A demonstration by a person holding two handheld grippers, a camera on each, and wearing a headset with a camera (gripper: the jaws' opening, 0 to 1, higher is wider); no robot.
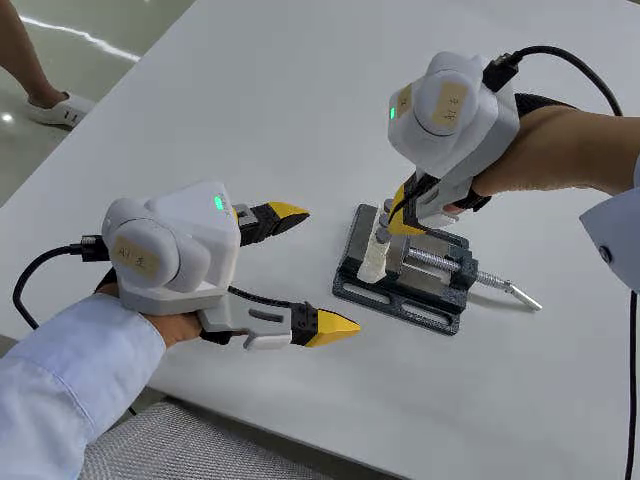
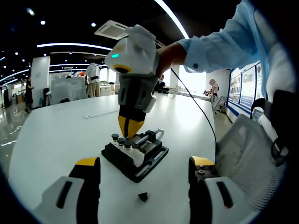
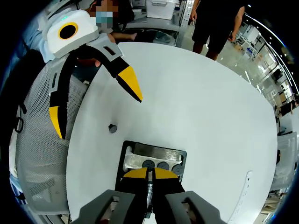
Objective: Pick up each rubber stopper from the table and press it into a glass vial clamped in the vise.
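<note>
A black vise (image 1: 440, 285) stands on the white table and clamps three glass vials (image 1: 376, 258) in a row. Each vial has a dark stopper (image 3: 163, 165) in its mouth. My right gripper (image 1: 400, 226) points straight down with its yellow tips shut together just above the vials (image 2: 122, 140); nothing shows between the tips (image 3: 148, 173). One loose black rubber stopper (image 2: 143, 196) lies on the table in front of the vise (image 2: 149, 161), between my left gripper's jaws. My left gripper (image 1: 310, 267) hovers open to the left of the vise, holding nothing.
The vise's screw handle (image 1: 505, 288) sticks out to the right. A grey mesh chair back (image 1: 190, 445) sits at the table's near edge. People stand beyond the far side of the table (image 3: 219, 23). The loose stopper (image 3: 112, 128) lies apart from the vise (image 3: 135, 150).
</note>
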